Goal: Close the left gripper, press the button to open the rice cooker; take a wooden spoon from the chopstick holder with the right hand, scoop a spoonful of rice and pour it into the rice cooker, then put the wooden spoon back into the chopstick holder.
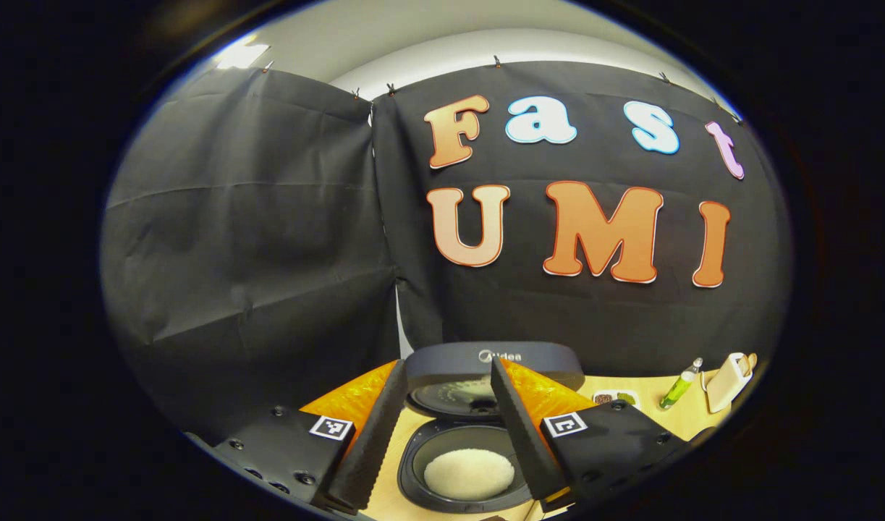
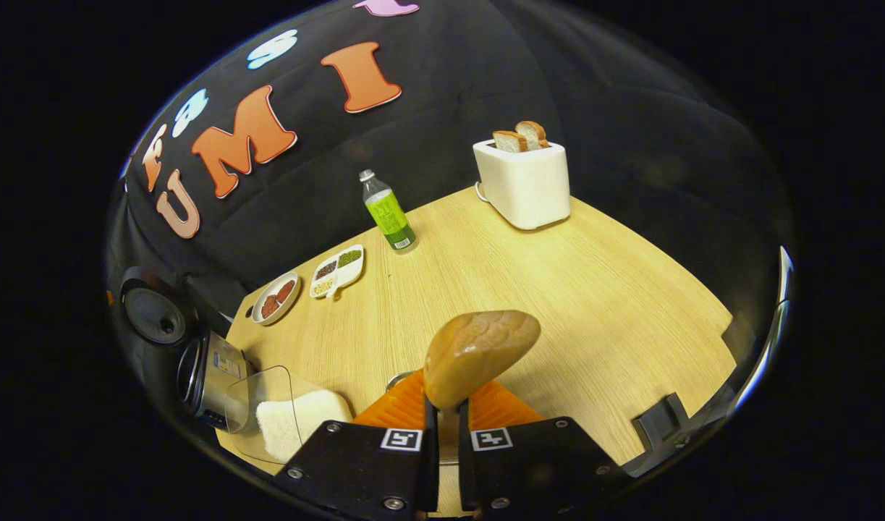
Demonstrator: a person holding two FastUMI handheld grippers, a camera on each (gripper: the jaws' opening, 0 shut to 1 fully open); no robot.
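Left tool (image 1: 442,434): fingers spread, holding nothing, above open cooker (image 1: 462,463) with rice inside.
Right tool (image 2: 442,427): clamped on spoon (image 2: 478,351), bowl up.
Desk (image 2: 594,304): bare toward 3 o'clock; toaster (image 2: 523,182) at 12.

By the toaster (image 2: 523,184) (with two bread slices (image 2: 520,137) in it): one bottle (image 2: 388,213), two dishes (image 2: 308,284), one cooker (image 2: 210,376), one spoon (image 2: 478,351), one rice container (image 2: 283,420).
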